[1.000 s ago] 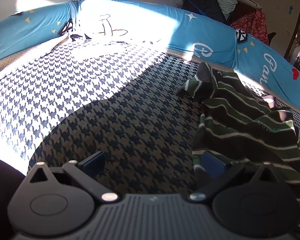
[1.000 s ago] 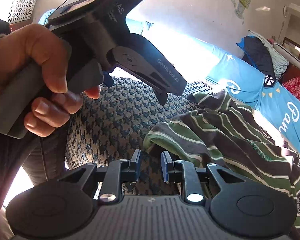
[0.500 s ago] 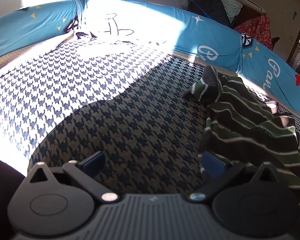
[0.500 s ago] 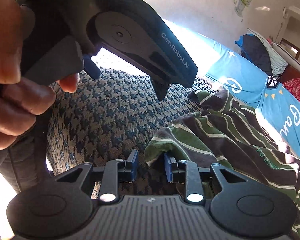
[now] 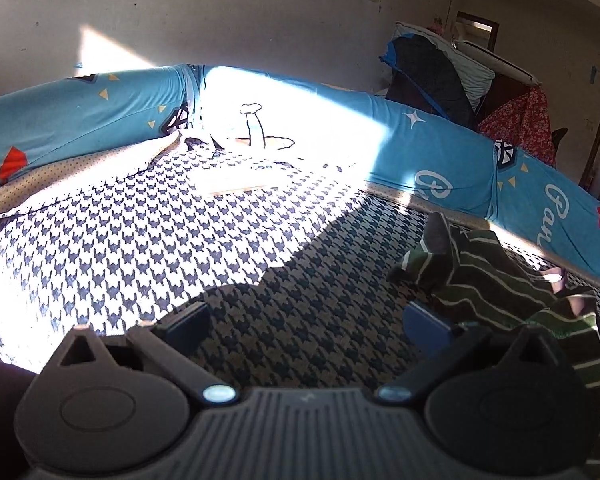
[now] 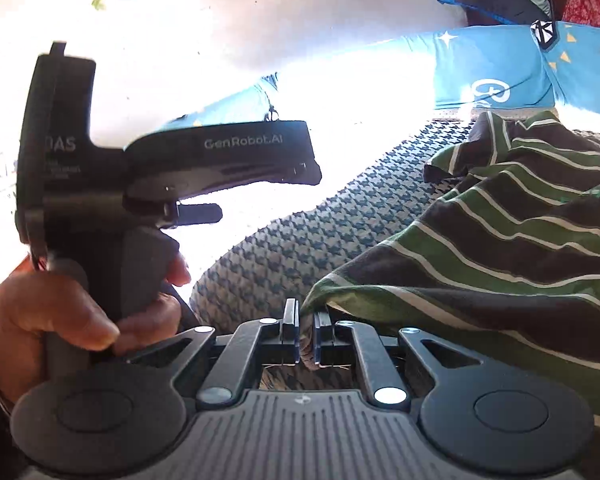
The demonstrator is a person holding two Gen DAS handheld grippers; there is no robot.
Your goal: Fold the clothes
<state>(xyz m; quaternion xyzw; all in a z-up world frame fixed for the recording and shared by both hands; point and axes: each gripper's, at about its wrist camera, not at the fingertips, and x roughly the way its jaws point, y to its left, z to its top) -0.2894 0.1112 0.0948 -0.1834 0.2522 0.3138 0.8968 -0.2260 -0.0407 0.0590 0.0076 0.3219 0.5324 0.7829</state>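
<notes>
Green shirt (image 6: pixel 500 248) with dark and white stripes; navy-and-cream houndstooth bedcover (image 5: pixel 180 248); bright blue bolster (image 5: pixel 440 148), white lettering, red hearts.

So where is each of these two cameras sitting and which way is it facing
Left wrist: on the left gripper, looking along its wide-open fingers over the houndstooth bed cover toward the blue bumper; no hand visible.
Right wrist: on the right gripper, its jaws closing on the striped shirt hem; a hand holding the left gripper shows at left.
Shared: shirt, bed cover, bumper.
</notes>
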